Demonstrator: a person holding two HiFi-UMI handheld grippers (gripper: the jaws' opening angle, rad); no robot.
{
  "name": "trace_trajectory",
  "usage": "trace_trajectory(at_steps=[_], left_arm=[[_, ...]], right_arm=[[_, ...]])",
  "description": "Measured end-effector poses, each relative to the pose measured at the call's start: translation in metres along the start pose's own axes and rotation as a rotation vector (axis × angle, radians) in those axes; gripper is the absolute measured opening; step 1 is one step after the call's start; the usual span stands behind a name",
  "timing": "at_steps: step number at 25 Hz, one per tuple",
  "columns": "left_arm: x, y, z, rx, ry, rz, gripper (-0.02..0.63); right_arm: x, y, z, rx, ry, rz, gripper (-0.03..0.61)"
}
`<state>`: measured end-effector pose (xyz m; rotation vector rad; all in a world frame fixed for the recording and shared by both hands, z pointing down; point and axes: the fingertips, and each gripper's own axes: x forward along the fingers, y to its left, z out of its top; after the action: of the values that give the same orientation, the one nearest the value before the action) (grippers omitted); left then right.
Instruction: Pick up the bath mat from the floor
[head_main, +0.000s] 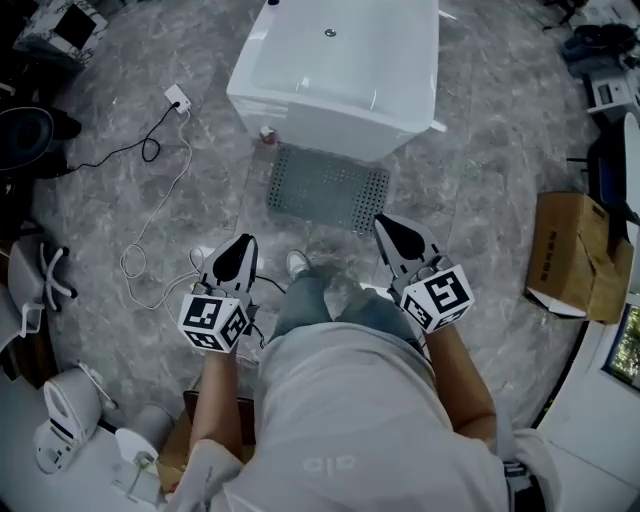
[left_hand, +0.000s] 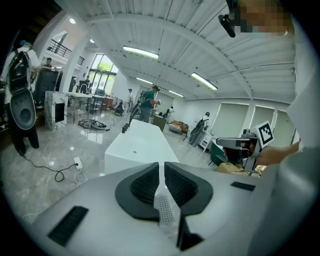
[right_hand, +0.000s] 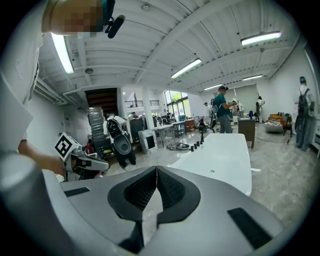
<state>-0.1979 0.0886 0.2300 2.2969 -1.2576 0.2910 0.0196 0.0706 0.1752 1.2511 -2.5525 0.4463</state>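
The perforated gray bath mat (head_main: 328, 188) is lying flat on the marble floor (head_main: 480, 150), with the white bathtub (head_main: 340, 70) at its 12 o'clock. The person is standing at its 6 o'clock, holding the left gripper (head_main: 243, 243) toward the mat's 7 o'clock and the right gripper (head_main: 385, 225) toward 5 o'clock. Both pairs of jaws are sitting pressed together, raised off the mat.

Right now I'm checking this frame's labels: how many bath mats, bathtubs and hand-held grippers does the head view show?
bath mat: 1
bathtub: 1
hand-held gripper: 2 (left hand-held gripper, right hand-held gripper)
Total: 4
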Motion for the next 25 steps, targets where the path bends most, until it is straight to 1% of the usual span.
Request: trace_trajectory(at_steps=[3,5,7,9,11,14,20,25], left_arm=[[0.015,0.023,-0.011,-0.017,0.054,-0.018,0.056],[0.027,0.035,-0.020,-0.015,0.091,-0.018,0.091],[0.040,0.045,-0.031,-0.019,0.127,-0.015,0.112],[0.056,0.052,-0.045,-0.049,0.161,-0.012,0.137],[0.072,0.058,-0.063,-0.098,0.197,-0.007,0.161],[0.091,0.063,-0.087,-0.137,0.250,0.001,0.179],[0.139,0.062,-0.118,-0.144,0.329,0.006,0.207],[0.180,0.070,-0.161,-0.153,0.394,0.015,0.233]], right_arm=[[0.012,-0.007,-0.010,0.020,0.020,-0.042,0.028],[0.019,-0.013,-0.020,0.038,0.035,-0.062,0.028],[0.024,-0.020,-0.030,0.052,0.051,-0.073,0.028],[0.028,-0.028,-0.041,0.068,0.067,-0.084,0.028],[0.031,-0.037,-0.052,0.079,0.081,-0.091,0.028],[0.033,-0.047,-0.068,0.096,0.100,-0.099,0.028],[0.040,-0.074,-0.098,0.120,0.160,-0.106,0.028],[0.046,-0.093,-0.137,0.144,0.204,-0.101,0.028]])
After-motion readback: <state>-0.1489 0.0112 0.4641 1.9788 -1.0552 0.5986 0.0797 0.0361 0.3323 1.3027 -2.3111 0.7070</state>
